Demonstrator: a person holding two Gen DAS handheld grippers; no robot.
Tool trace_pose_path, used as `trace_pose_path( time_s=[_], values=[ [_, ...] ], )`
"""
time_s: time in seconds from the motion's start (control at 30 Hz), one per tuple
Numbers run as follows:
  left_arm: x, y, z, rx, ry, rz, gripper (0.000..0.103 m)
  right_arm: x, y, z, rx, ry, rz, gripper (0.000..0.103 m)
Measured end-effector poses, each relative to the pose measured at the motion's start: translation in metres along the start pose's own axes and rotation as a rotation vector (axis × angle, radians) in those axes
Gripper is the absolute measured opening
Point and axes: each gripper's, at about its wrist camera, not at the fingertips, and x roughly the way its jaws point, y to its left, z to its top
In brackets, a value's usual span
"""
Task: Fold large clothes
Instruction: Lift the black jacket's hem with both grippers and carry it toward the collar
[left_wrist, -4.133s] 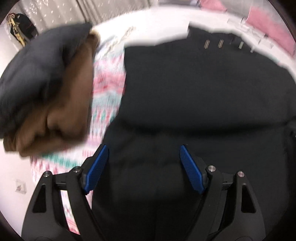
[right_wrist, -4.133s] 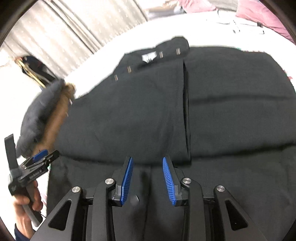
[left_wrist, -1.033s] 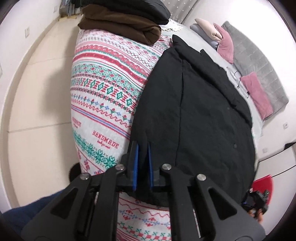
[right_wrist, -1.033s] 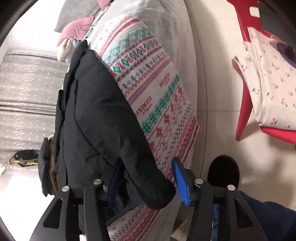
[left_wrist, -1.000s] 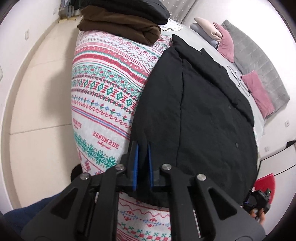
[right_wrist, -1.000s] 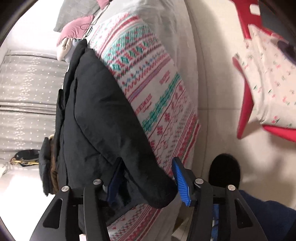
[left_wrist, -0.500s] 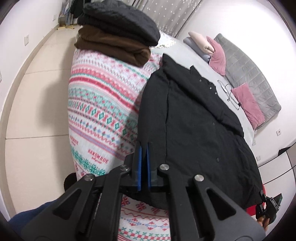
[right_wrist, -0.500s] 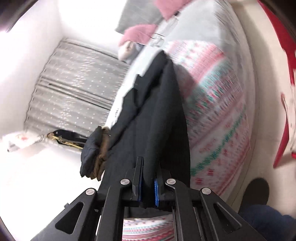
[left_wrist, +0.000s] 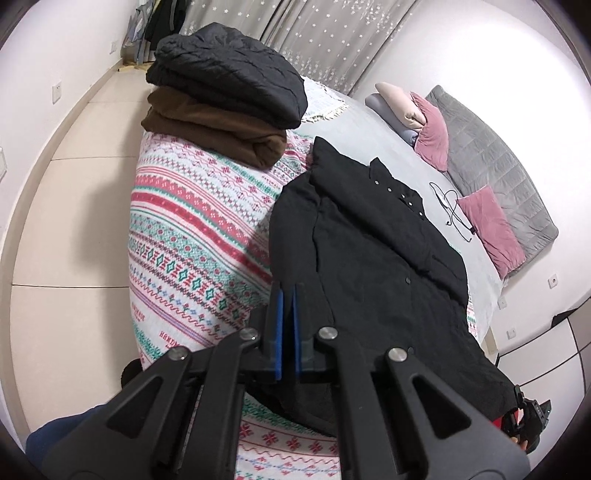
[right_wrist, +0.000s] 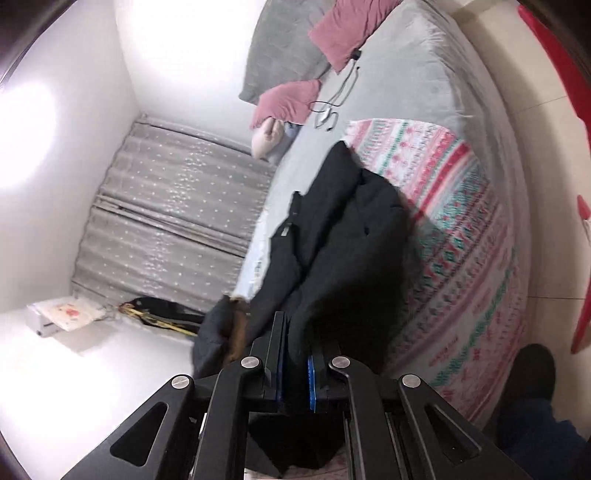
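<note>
I have the black coat (left_wrist: 388, 266) spread on the patterned blanket (left_wrist: 192, 236) over the bed (left_wrist: 369, 133), its hem at the near edge; my left gripper (left_wrist: 287, 325) has its fingers pinched narrow on one hem corner, my right gripper (right_wrist: 294, 363) clamps the other, cloth bunched between the pads; gripping both corners lets me, I judge, carry the hem up toward the collar; the folded pile (left_wrist: 225, 92) sits aside at the blanket's far corner, clear of the fold.

matt black cloth coat (left_wrist: 373, 258), patterned knit blanket (left_wrist: 192, 236)
</note>
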Motion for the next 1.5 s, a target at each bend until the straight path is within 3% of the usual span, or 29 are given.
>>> trace_pose_path(
  time_s=[0.2,0.43,0.67,0.97,1.1,1.23,1.33,1.5],
  values=[
    [0.001,-0.007,0.015,-0.029,-0.003,-0.007,0.005,0.001,0.02,0.007,-0.046,0.012,-0.003,0.008],
    [0.007,-0.034,0.05,-0.015,-0.062,0.0,0.005,0.015,0.035,0.036,-0.058,0.003,-0.003,0.008],
    [0.021,-0.062,0.104,-0.002,-0.117,0.001,0.005,0.037,0.076,0.081,-0.121,-0.009,0.023,0.008],
    [0.069,-0.098,0.184,-0.047,-0.179,-0.017,0.005,0.084,0.098,0.149,-0.142,-0.067,0.03,0.008],
    [0.115,-0.12,0.224,-0.03,-0.195,0.019,0.005,0.127,0.11,0.191,-0.149,-0.07,0.03,0.008],
    [0.189,-0.151,0.276,-0.023,-0.222,0.088,0.005,0.197,0.122,0.245,-0.175,-0.082,-0.007,0.008],
    [0.26,-0.168,0.313,-0.049,-0.221,0.13,0.005,0.266,0.118,0.285,-0.16,-0.085,-0.064,0.008],
    [0.377,-0.2,0.34,0.032,-0.221,0.309,0.005,0.395,0.082,0.35,-0.081,-0.057,-0.226,0.008]
  ],
)
